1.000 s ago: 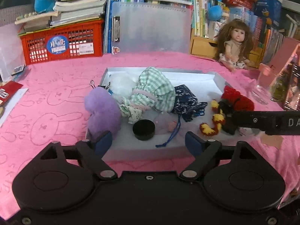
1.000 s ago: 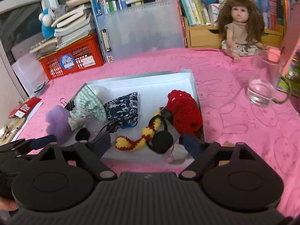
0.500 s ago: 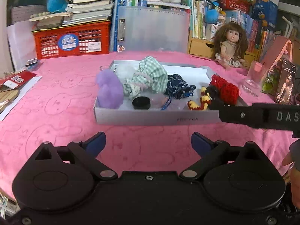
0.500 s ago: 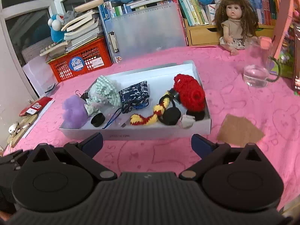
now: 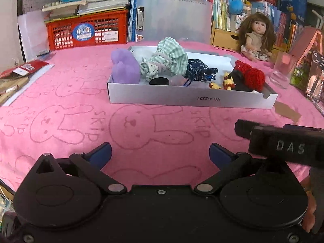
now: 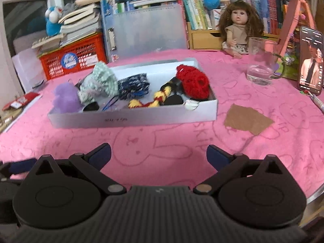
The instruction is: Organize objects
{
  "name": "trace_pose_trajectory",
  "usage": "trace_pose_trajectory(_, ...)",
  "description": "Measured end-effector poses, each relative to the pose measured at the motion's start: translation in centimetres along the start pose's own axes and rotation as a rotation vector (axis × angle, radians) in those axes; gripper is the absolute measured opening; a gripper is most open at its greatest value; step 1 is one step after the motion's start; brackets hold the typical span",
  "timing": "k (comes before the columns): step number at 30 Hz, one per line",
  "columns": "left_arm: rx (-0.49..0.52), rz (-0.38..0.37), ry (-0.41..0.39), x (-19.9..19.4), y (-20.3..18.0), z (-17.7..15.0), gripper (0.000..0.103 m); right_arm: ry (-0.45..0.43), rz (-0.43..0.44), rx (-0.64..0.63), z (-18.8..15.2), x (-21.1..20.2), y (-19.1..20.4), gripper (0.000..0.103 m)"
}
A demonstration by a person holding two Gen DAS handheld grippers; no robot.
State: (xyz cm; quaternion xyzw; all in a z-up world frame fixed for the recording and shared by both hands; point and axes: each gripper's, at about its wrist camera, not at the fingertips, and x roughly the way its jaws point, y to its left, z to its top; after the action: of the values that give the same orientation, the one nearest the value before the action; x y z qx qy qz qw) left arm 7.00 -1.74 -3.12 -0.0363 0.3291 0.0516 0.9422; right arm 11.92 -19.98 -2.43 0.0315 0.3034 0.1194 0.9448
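Both grippers, left gripper (image 5: 160, 155) and right gripper (image 6: 159, 154), hang spread and empty. Straight ahead of both lies the white box (image 5: 190, 99) (long side facing them), well apart from the fingers, neither clearly nearer.

A white box (image 5: 190, 99) sits on the pink-clothed counter (image 5: 66, 101). Inside it lie a purple plush (image 5: 124, 68), a green checked pouch (image 5: 172, 58) and a red knit piece (image 5: 251, 75). Behind the box sits a doll (image 5: 257, 36).

Even indoor light falls on the pink cloth (image 5: 60, 93), with only soft shadows. Both fisheye views bend strongly at the edges. The right wrist view is slightly blurred, smearing the box (image 6: 131, 119) lettering.
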Motion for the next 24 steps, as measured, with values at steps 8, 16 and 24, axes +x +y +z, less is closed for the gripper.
trace_pose_trajectory(8, 0.038, 0.034, -0.057, 0.08, -0.49, -1.06, 0.103, -0.002, -0.067, -0.01, -1.06, 0.38, 0.82, 0.103)
trace_pose_trajectory(16, 0.039, 0.033, -0.056, 0.08, -0.4, -1.02, 0.103, 0.001, -0.072, -0.014, -1.0, 0.56, 0.79, 0.103)
trace_pose_trajectory(24, 0.038, 0.033, -0.056, 0.1, -0.43, -1.03, 0.103, 0.003, -0.085, -0.016, -0.99, 0.73, 0.98, 0.103)
